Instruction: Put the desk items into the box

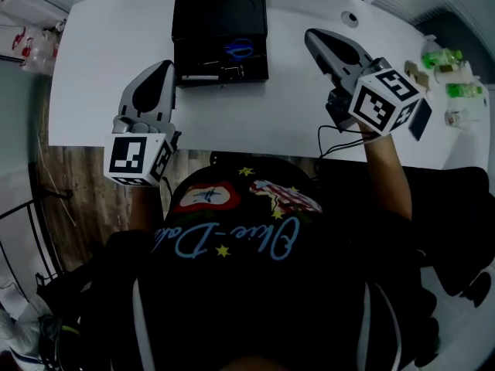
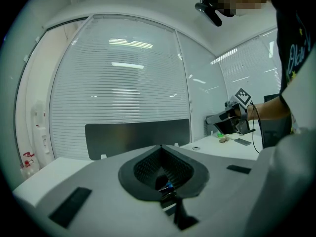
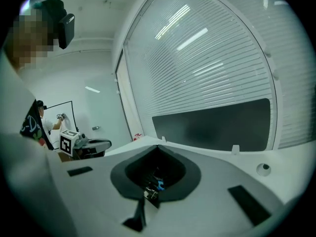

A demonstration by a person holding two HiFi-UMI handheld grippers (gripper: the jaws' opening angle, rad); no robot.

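Note:
A black box (image 1: 220, 39) lies open at the far middle of the white desk (image 1: 108, 45). Inside it are blue-handled scissors (image 1: 241, 49), a pen-like item (image 1: 199, 76) and a small metal clip (image 1: 232, 70). My left gripper (image 1: 168, 64) hovers just left of the box, jaws together and holding nothing. To the right of the box, my right gripper (image 1: 309, 34) is also shut and empty. In the left gripper view my left gripper (image 2: 160, 147) points over the desk, and the box contents show dimly through the hollow behind the tips. The right gripper view shows my right gripper (image 3: 158, 146) the same way.
Green-capped bottles (image 1: 445, 56) and small items stand at the desk's right end. A flat black device (image 1: 421, 118) lies near my right hand, with a cable trailing off the front edge. A cable hole (image 1: 351, 18) sits at the back right. A dark screen (image 2: 137, 135) borders the far edge.

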